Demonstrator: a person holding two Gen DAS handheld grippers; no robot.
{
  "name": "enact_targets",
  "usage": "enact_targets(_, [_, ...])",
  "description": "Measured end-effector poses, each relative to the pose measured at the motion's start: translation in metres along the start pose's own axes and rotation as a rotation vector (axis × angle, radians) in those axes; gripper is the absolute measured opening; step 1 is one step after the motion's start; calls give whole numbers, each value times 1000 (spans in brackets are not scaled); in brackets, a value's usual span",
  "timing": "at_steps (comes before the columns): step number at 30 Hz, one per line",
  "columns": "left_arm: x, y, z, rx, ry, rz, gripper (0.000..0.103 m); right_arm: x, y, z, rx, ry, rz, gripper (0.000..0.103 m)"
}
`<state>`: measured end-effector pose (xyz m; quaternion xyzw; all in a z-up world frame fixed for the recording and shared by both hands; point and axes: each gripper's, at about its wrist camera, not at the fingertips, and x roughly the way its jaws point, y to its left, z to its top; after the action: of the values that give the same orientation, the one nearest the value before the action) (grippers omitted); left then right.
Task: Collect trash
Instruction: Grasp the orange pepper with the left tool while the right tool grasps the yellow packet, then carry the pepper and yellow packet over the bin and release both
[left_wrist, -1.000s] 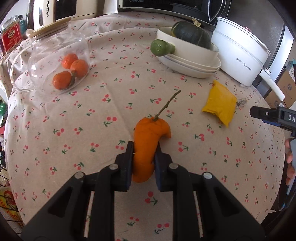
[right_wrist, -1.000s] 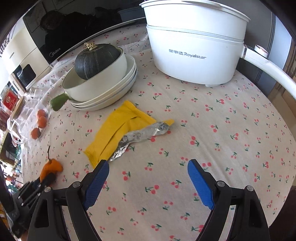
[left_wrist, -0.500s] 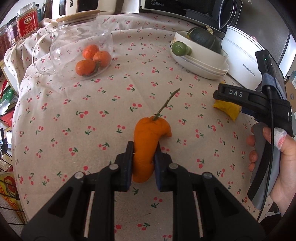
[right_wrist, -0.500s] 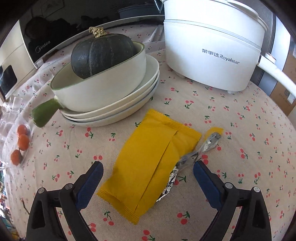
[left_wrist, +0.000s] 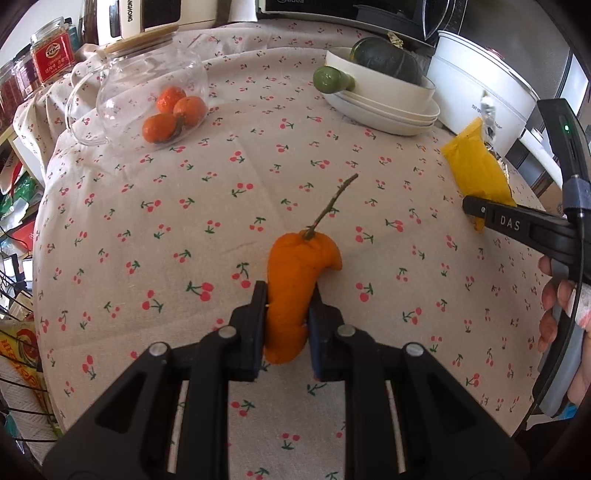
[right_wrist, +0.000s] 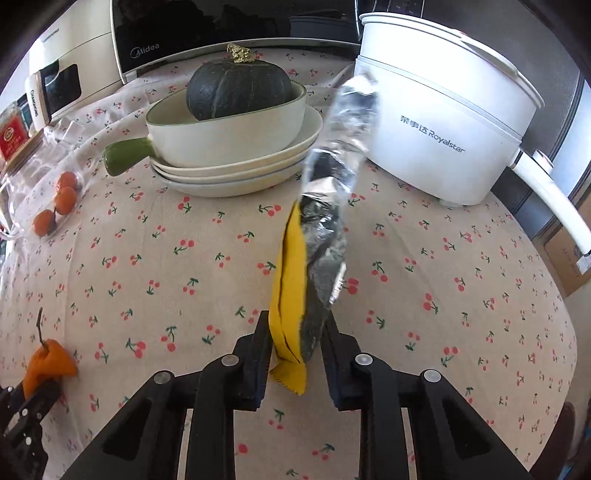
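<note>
Both grippers were clamped on trash lifted clear of the tablecloth (left_wrist: 258, 155) for carrying off: left gripper (left_wrist: 286, 325) pinching the orange peel (left_wrist: 295, 280), right gripper (right_wrist: 295, 347) the yellow wrapper (right_wrist: 290, 280).

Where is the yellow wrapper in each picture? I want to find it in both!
Left wrist view: the yellow wrapper is at the far right, sticking up from the right hand-held gripper above the tablecloth.
Right wrist view: the yellow wrapper is in the middle, pinched between this hand-held gripper's fingers, with silver foil beside it.
Shared landmark: the dark green pumpkin in the white dish shows in both.
</note>
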<state>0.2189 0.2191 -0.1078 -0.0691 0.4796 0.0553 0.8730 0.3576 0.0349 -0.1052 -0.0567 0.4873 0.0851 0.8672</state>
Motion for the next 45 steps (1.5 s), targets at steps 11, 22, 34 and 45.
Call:
enact_targets(11, [-38, -41, -22, 26, 13, -7, 21, -54, -83, -52, -20, 13, 91, 11])
enact_targets(22, [-54, -38, -31, -34, 19, -40, 21, -71, -79, -44, -216, -2, 245, 93])
enact_targets(34, [-43, -3, -33, -80, 22, -27, 21, 16, 0, 9, -585, 103, 264, 93])
enact_targets(45, [-40, -16, -32, -47, 28, -10, 21, 0, -11, -4, -522, 64, 284, 59])
